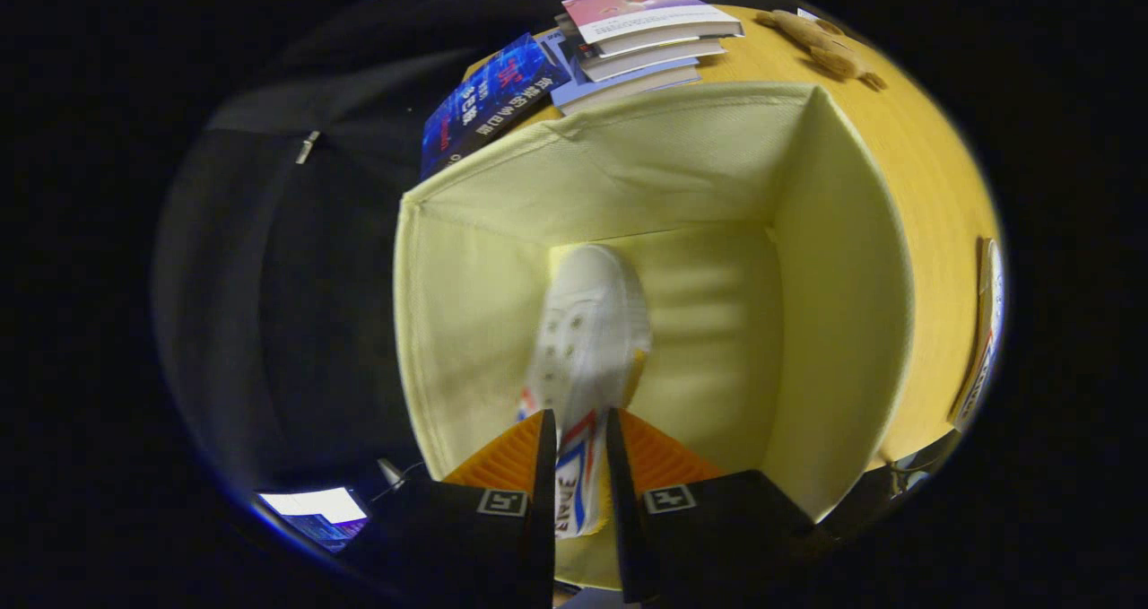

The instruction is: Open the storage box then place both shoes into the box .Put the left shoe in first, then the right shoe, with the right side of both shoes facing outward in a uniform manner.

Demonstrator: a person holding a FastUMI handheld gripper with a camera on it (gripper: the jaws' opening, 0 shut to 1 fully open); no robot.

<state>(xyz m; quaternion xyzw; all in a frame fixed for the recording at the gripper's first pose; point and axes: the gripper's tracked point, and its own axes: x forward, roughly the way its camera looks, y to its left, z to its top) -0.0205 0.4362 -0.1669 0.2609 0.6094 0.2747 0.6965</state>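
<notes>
Gripping a white shoe by its heel end, my fingers press on it from both sides — toe pointing away from me, down into the open box. My gripper hangs over the box's near wall, and the shoe sits inside the pale fabric walls, close to the floor. I cannot tell whether it touches. Beyond the box, on the table, lie stacked books and a plush toy.
</notes>
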